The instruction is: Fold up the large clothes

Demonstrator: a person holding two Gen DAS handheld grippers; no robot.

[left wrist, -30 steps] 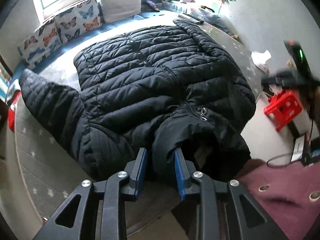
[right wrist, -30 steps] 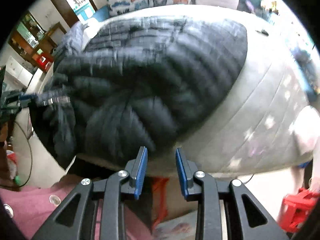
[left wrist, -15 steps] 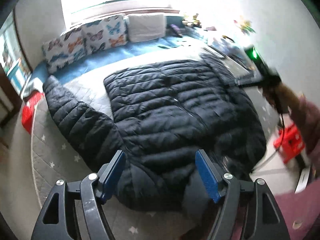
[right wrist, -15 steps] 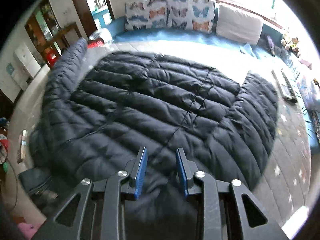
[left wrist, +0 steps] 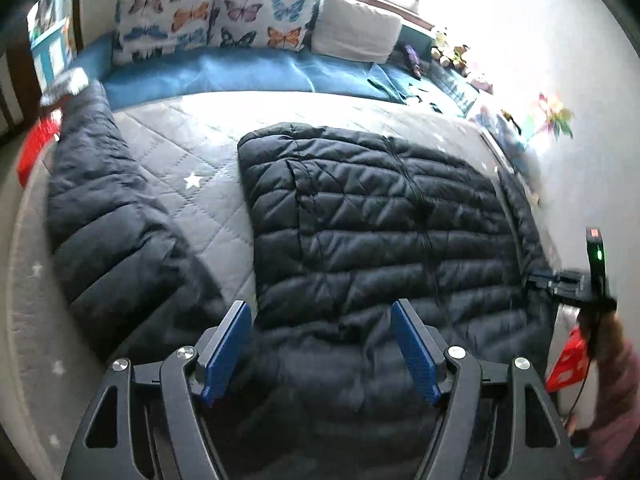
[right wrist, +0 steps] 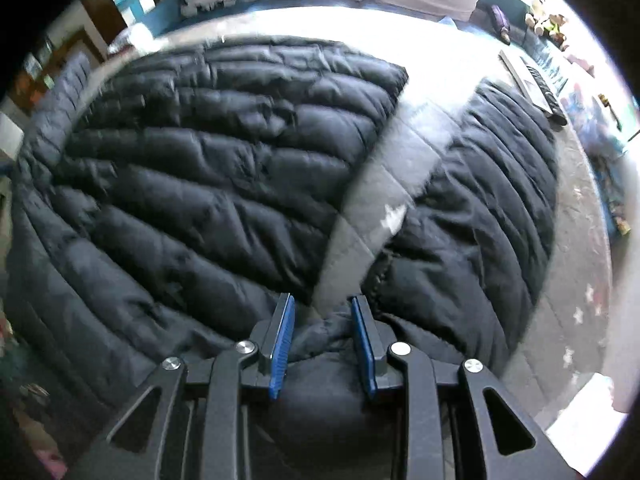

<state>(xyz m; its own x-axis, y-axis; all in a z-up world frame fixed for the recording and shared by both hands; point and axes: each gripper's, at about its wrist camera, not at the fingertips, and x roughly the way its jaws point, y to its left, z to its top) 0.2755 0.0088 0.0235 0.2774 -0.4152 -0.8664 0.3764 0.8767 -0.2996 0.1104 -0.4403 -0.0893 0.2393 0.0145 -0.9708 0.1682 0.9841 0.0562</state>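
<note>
A black puffer jacket (left wrist: 380,220) lies spread flat on the grey quilted bed (left wrist: 192,152), one sleeve (left wrist: 100,208) stretched out to the left. My left gripper (left wrist: 322,308) hovers open and wide above the jacket's near edge, with nothing pinched. In the right wrist view the jacket body (right wrist: 200,168) and the other sleeve (right wrist: 480,200) part around a grey strip of bed (right wrist: 384,184). My right gripper (right wrist: 322,300) points down where they meet. Its narrow jaws are opening and bunched black fabric sits between them. The same right gripper (left wrist: 540,280) shows at the jacket's right edge.
Butterfly cushions (left wrist: 216,20) and a white pillow (left wrist: 356,28) line the far side on a blue mat (left wrist: 240,72). A red stool (left wrist: 568,364) stands on the floor at the right, beside a person's pink sleeve (left wrist: 612,392). A flat keyboard-like object (right wrist: 532,80) lies near the wall.
My left gripper let go of the jacket's bunched fabric, opened wide and swung sideways along the near edge. The right gripper came in from the bed's edge and lowered onto the jacket.
</note>
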